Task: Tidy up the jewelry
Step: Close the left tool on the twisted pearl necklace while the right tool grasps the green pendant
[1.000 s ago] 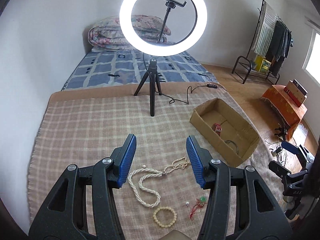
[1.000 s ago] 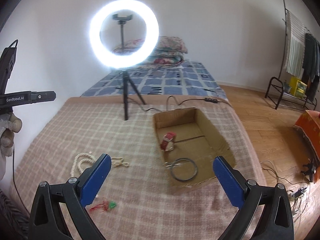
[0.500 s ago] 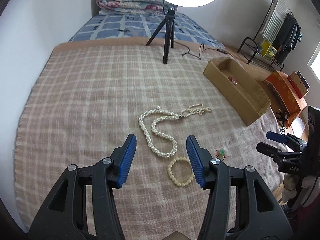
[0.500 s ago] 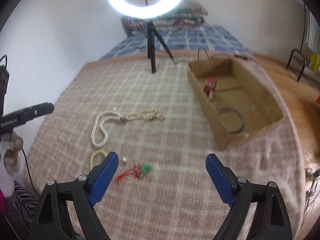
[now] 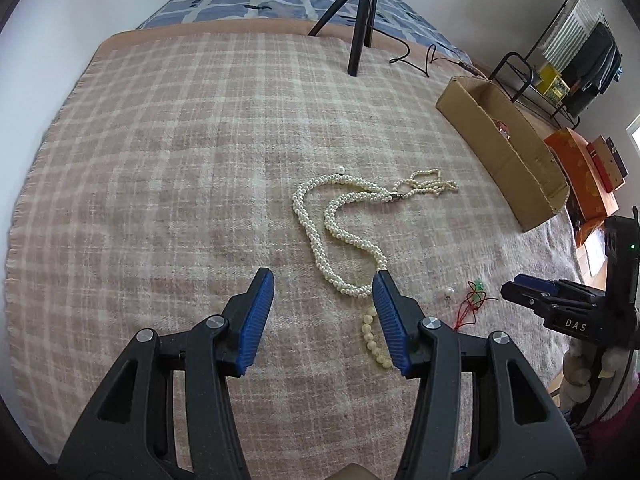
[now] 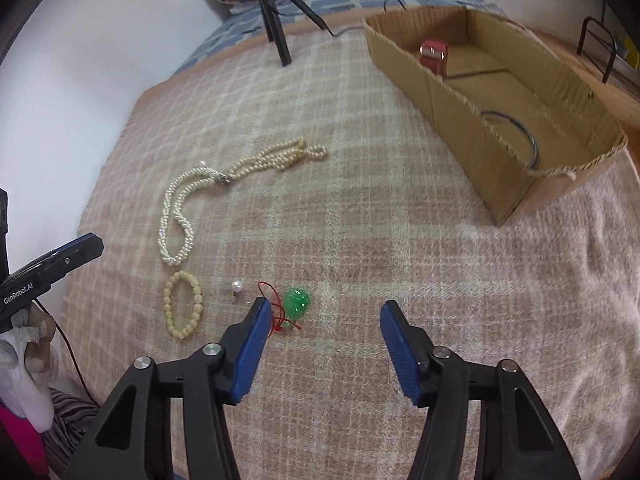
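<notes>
Both of your hand-held grippers have tipped down toward the blanket since the earlier frames, so the ring light has left view and only its tripod (image 5: 362, 20) remains. Your left hand-held gripper (image 5: 323, 322) hangs with its blue pads spread apart, holding nothing, just short of the lower loop of the twisted pearl necklace (image 5: 340, 224). Its right pad covers part of the cream bead bracelet (image 6: 183, 304), which lies just below that loop. Your right hand-held gripper (image 6: 322, 346) is likewise spread wide and empty, above the plaid blanket (image 6: 360, 220). The green charm on red cord (image 6: 295, 302) lies touching or just beside its left pad; which one cannot be told. A loose pearl bead (image 6: 237, 287) sits between the bracelet and the charm. The cardboard box (image 6: 464, 110) stands well apart to the right, containing a red item (image 6: 434, 54) and a dark ring (image 6: 520, 136).
</notes>
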### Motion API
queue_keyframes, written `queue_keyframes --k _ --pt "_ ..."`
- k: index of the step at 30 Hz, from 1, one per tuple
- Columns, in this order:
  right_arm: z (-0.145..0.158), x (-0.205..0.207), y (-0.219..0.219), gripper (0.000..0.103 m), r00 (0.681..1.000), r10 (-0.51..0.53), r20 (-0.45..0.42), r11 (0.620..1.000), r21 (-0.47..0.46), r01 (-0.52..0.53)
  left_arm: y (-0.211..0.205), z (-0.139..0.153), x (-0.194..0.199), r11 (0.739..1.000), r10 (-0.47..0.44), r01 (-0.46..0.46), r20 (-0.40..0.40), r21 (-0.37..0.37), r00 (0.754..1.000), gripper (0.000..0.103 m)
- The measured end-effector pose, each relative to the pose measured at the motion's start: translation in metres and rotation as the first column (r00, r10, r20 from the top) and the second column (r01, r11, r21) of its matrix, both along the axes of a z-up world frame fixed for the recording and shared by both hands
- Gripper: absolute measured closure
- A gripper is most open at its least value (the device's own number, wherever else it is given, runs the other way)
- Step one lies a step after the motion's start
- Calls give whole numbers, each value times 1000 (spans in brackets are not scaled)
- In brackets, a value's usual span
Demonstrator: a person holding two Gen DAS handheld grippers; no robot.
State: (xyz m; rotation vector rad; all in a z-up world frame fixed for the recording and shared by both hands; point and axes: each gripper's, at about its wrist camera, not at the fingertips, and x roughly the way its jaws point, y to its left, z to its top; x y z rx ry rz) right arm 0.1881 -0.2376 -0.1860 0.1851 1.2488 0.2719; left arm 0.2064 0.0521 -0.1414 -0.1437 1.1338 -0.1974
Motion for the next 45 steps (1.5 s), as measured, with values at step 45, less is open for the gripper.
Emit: queue_keyframes --k 45 --pt "-28 26 29 65 995 -24 -93 998 -52 19 -12 -74 69 987 109 -91 -133 136 985 54"
